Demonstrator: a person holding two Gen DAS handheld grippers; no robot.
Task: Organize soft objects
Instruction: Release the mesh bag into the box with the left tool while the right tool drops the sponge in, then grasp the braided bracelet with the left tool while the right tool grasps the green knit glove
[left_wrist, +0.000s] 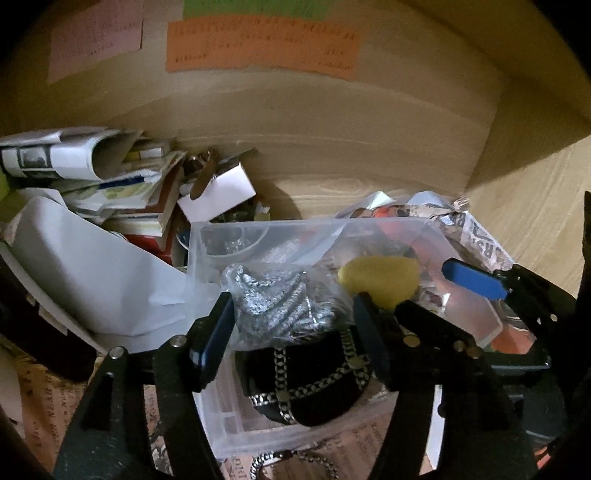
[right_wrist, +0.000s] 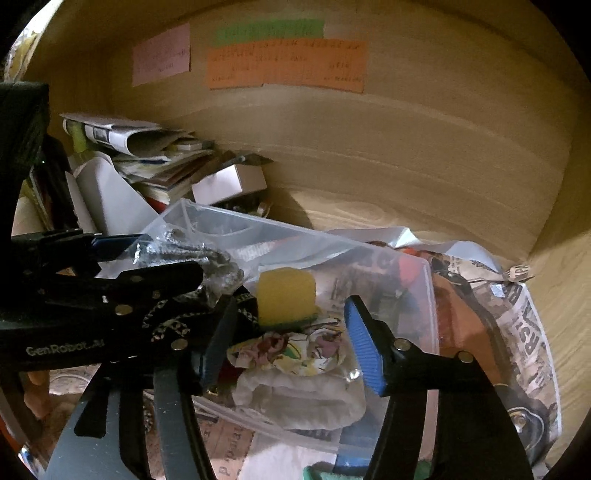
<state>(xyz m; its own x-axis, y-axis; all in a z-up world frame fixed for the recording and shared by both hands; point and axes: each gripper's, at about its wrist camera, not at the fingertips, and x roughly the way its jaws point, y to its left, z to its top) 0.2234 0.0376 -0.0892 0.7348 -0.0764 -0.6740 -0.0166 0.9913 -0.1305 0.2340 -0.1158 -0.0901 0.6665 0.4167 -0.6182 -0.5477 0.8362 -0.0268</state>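
A clear plastic bin (left_wrist: 207, 236) (right_wrist: 424, 295) stands on newspaper and holds soft things. My left gripper (left_wrist: 295, 325) is open over the bin, its jaws on either side of a bagged silver scrubber (left_wrist: 273, 299) that rests on a black chain-trimmed pouch (left_wrist: 314, 384). My right gripper (right_wrist: 291, 343) is open over a yellow sponge (right_wrist: 286, 295), a floral cloth (right_wrist: 291, 350) and a white cloth (right_wrist: 299, 398) in the bin. The sponge also shows in the left wrist view (left_wrist: 380, 280). The scrubber shows at the left of the right wrist view (right_wrist: 195, 258).
A pile of books and papers (left_wrist: 122, 184) and a small white box (left_wrist: 221, 192) lie at the back left. A wooden back wall with coloured notes (left_wrist: 258, 48) rises behind. Crumpled newspaper (right_wrist: 517, 332) lies right of the bin.
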